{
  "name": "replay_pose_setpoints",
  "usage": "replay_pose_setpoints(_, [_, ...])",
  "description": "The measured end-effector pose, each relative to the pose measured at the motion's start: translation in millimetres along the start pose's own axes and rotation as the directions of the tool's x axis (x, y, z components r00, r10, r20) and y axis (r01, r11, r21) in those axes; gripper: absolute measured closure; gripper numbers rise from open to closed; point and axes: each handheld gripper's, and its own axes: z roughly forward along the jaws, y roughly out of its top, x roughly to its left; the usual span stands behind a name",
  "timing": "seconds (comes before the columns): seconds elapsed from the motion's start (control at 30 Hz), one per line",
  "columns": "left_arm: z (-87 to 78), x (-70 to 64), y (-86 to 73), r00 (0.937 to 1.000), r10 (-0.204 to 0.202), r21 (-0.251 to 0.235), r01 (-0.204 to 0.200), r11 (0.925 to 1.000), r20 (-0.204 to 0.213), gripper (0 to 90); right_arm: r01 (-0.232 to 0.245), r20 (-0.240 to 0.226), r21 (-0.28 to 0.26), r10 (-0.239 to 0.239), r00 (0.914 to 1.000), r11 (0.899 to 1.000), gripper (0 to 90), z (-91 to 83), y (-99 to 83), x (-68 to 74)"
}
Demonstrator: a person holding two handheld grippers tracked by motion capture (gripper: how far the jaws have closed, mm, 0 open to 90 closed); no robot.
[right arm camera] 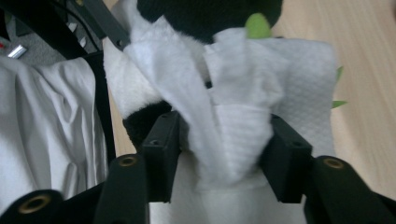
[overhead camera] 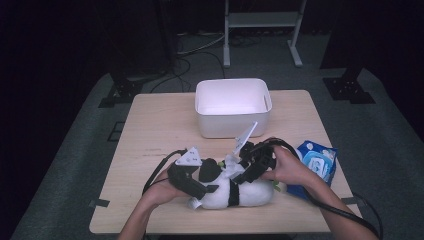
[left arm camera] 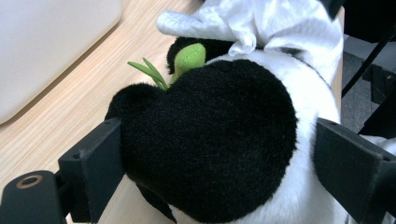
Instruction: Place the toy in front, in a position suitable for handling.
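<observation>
The plush panda (overhead camera: 235, 192) lay on its side near the front edge of the bench (overhead camera: 160, 125), between the person's two hands, in front of the white bin (overhead camera: 232, 107). The left gripper (overhead camera: 192, 185) gripped the toy from the left: in the left gripper view its jaws pressed against either side of a black, rounded part of the panda (left arm camera: 210, 149), clenched on the plush. Small green leaves (left arm camera: 152, 72) and a green felt piece (left arm camera: 190, 56) stuck out beyond that black part. The right gripper (overhead camera: 250, 167) came in from the right and over the toy. In the right gripper view its jaws were closed on a bunched white wipe (right arm camera: 240, 130), which was draped against the panda's white and black fur. The wipe (left arm camera: 261, 23) also showed in the left gripper view, crumpled on top of the toy. A blue pack of wipes (overhead camera: 317, 165) lay on the bench just beside the right hand (overhead camera: 290, 167), toward the bench's right edge.
</observation>
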Motion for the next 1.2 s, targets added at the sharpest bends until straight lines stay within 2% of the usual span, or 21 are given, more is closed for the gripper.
replay_pose_setpoints(0.27, [3.2,-1.9,-0.2,0.9999,0.015,0.025,-0.015,0.9996,-0.001,8.7,0.01,-0.012,0.014,-0.01,0.9999,1.0,49.1,17.3,0.6,1.1])
replay_pose_setpoints(0.37, [5.0,-1.7,-0.9,0.9997,0.02,0.046,-0.019,0.9988,-0.013,7.6,0.003,0.016,0.047,-0.004,0.9999,0.999,55.9,27.2,6.3,4.7])
replay_pose_setpoints(0.43, [4.1,-0.8,-2.0,0.9998,0.004,0.04,-0.003,0.9992,-0.019,7.3,0.007,0.035,0.062,-0.01,0.9993,0.998,64.1,31.5,11.2,8.4])
replay_pose_setpoints(0.6, [0.6,2.9,-0.8,0.9993,-0.016,-0.007,0.015,0.9999,-0.033,7.8,0.005,0.046,-0.019,-0.004,0.9989,1.0,77.6,21.0,7.3,5.8])
replay_pose_setpoints(0.77, [-1.2,6.0,10.8,0.9985,-0.002,-0.036,0.0,0.9993,-0.055,11.6,0.012,0.086,-0.085,-0.004,0.9963,0.996,82.7,3.2,7.2,1.7])
replay_pose_setpoints(0.83, [-0.5,6.7,16.8,0.9971,0.02,-0.032,-0.023,0.9992,-0.073,12.2,0.018,0.092,-0.086,-0.01,0.9957,0.996,82.8,-1.4,10.9,-2.9])
replay_pose_setpoints(0.93, [-0.3,8.9,21.8,0.9962,0.03,-0.028,-0.033,0.9991,-0.081,13.1,0.002,0.084,-0.076,0.005,0.9964,0.997,82.8,-3.9,13.9,-9.1])
replay_pose_setpoints(1.07, [-2.7,10.7,21.0,0.9988,0.028,-0.03,-0.029,0.9991,-0.041,13.1,-0.036,0.028,-0.073,0.038,0.9989,0.997,82.0,-7.0,11.1,-19.3])
replay_pose_setpoints(1.2, [-6.2,6.2,24.3,0.9978,0.057,-0.023,-0.058,0.9981,-0.034,9.3,-0.033,0.004,-0.05,0.033,0.9994,0.998,81.6,-6.2,7.7,-15.6])
